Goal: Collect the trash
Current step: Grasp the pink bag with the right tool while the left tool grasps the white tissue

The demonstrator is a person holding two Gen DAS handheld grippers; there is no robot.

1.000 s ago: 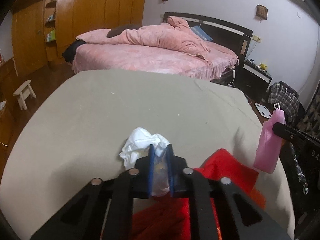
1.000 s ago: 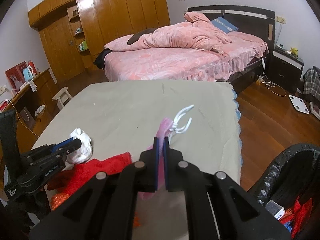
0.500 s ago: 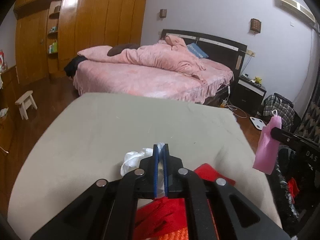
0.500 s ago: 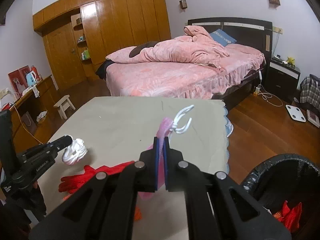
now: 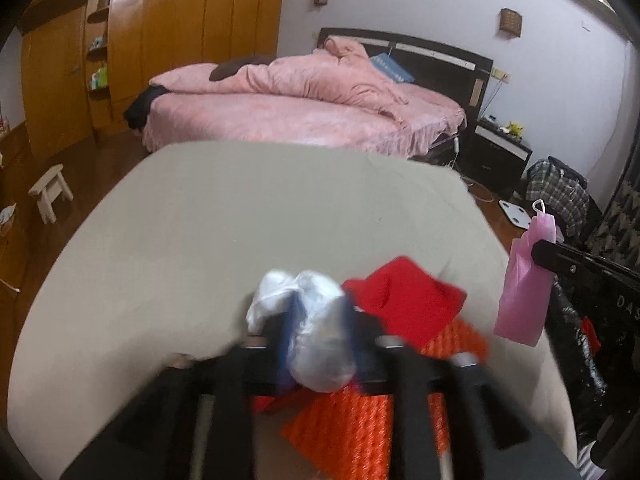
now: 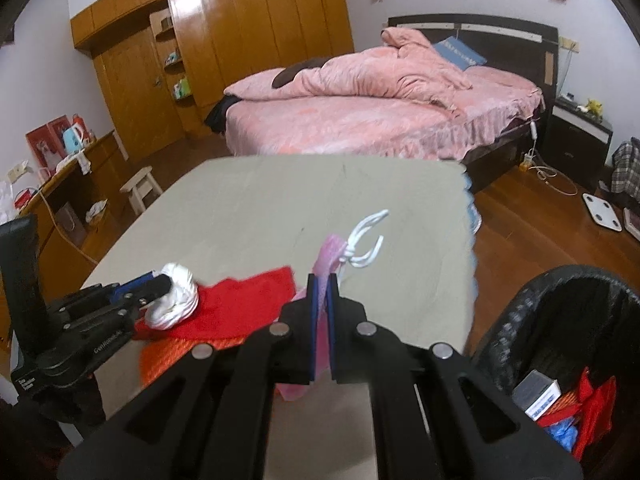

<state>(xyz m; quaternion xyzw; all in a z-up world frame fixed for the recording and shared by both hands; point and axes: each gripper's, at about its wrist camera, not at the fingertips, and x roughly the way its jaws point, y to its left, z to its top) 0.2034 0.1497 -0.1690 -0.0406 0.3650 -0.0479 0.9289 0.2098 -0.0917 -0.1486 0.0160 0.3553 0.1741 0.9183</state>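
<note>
My left tongs (image 5: 316, 332) are opening around the white wad (image 5: 316, 320); right tongs (image 6: 320, 308) clench the pink bag (image 6: 326, 256); red scraps (image 6: 248, 300) remain on the bench (image 6: 280, 208), bin (image 6: 560, 344) partly filled.

A crumpled white wad (image 5: 308, 320) is seen between the blue pads of the left gripper (image 5: 320, 336), whose jaws are opening; the view there is blurred. Below it, a red cloth (image 5: 408, 300) and an orange mesh piece (image 5: 360, 428) are spread on the beige table (image 5: 240, 220). At the right edge, a pink bag (image 5: 524, 292) is held hanging by the right gripper (image 5: 538, 252). A pink bed (image 5: 304, 120) and a wooden wardrobe (image 5: 160, 40) are visible behind.
</note>
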